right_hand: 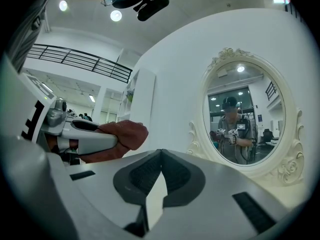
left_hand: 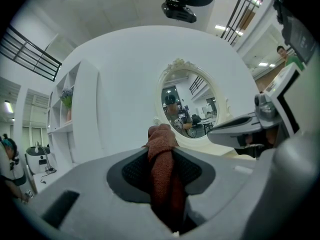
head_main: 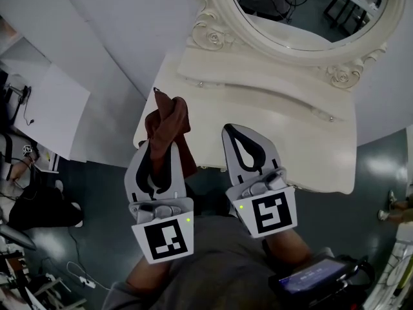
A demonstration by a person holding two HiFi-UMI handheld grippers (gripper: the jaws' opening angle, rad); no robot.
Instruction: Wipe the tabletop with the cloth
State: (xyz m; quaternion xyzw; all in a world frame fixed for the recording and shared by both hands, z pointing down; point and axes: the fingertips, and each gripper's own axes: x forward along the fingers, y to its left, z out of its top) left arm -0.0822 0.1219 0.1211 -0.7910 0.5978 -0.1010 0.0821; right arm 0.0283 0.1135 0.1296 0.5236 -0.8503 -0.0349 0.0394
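A rust-brown cloth [head_main: 169,123] hangs bunched over the left front corner of the white dressing tabletop [head_main: 277,118]. My left gripper [head_main: 162,147] is shut on the cloth, which passes between its dark pads [left_hand: 135,171] and sticks out past the tips as a brown wad [left_hand: 161,139]. My right gripper [head_main: 236,130] is beside it, over the table's front edge, with its jaws shut and nothing between them; their tips meet [right_hand: 160,153]. The right gripper view shows the cloth [right_hand: 125,133] in the left gripper [right_hand: 87,138] at its left.
An oval mirror [head_main: 303,11] in a carved white frame stands at the back of the table on a raised shelf [head_main: 258,76]. White panels [head_main: 45,108] and dark floor lie to the left. A seated person [head_main: 29,202] and cables are at the far left.
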